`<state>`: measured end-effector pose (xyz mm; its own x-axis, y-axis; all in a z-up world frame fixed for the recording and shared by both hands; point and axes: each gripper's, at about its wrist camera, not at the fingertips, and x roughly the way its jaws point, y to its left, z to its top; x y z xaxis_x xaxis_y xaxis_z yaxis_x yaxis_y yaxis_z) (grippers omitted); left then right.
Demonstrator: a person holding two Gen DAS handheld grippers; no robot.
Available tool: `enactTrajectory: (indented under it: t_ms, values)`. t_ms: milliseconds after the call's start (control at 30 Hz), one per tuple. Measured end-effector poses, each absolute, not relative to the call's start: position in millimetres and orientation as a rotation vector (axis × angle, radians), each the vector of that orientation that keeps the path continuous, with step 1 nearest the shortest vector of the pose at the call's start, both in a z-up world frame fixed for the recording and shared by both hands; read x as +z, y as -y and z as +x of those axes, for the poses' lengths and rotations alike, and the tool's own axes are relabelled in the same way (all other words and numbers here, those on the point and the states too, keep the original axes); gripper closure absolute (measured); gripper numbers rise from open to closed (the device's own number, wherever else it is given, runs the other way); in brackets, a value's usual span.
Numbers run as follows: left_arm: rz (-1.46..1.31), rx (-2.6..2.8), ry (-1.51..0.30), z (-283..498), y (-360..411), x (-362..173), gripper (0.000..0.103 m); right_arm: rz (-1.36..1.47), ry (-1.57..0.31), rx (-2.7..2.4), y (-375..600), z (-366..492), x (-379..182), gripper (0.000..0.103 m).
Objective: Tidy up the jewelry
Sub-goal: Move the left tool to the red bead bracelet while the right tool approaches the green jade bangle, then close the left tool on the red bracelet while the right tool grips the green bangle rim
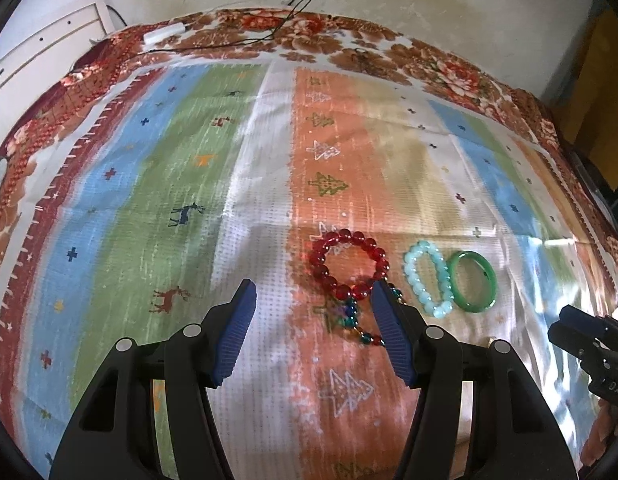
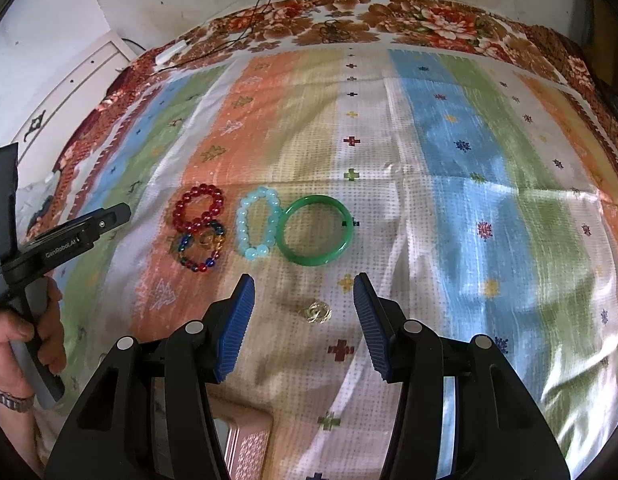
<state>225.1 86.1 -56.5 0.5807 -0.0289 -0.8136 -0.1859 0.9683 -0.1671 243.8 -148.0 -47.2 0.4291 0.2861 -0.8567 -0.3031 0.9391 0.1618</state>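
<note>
— Jewelry laid out in a row on a striped cloth (image 2: 449, 168), itself spread over a flowered bedcover (image 2: 429, 20). Nearest the cloth's left edge, on an orange stripe: a red bead bracelet (image 2: 198, 208).

— And touching its near side?

— A multicoloured bead bracelet (image 2: 201, 249), blue, red and gold beads, with something small and gold inside its loop; too blurred to name.

— Further along the row?

— A pale blue bead bracelet (image 2: 257, 227), just beside the red one, then a green bangle (image 2: 317, 230), touching or almost touching the pale beads; hard to tell which. All lying flat, roughly midway between the cloth's far and near edges.

— Anything nearer the near edge?

— A small gold piece (image 2: 317, 313), crumpled-looking, alone on a cream stripe, apart from the row.

— State of the right gripper (image 2: 303, 296)?

— Jaws apart, moderately wide, holding nothing. Hovering above the cloth, angled down, the gold piece seen in the gap between the blue pads (image 2: 233, 332), not touched.

— And the left gripper (image 1: 313, 300)?

— Also parted, moderately wide, empty. From the left wrist view, tilted down over the orange stripe, the multicoloured beads partly hidden behind the right-hand pad, the red bracelet just beyond the tips. Held by a hand (image 2: 25, 344) at the cloth's left edge, a metal watch band (image 2: 9, 398) on the wrist.

— Under the right gripper, by the near edge?

— A pinkish patterned box (image 2: 245, 440), only partly in view.
</note>
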Motion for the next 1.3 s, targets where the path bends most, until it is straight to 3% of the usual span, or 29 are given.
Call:
enactTrajectory:
  t_ms: [1300]
  values:
    - [-0.203, 0.108, -1.092, 289, -88, -119, 0.043, -0.096, -1.176, 0.315, 124, 314, -113, 0.052]
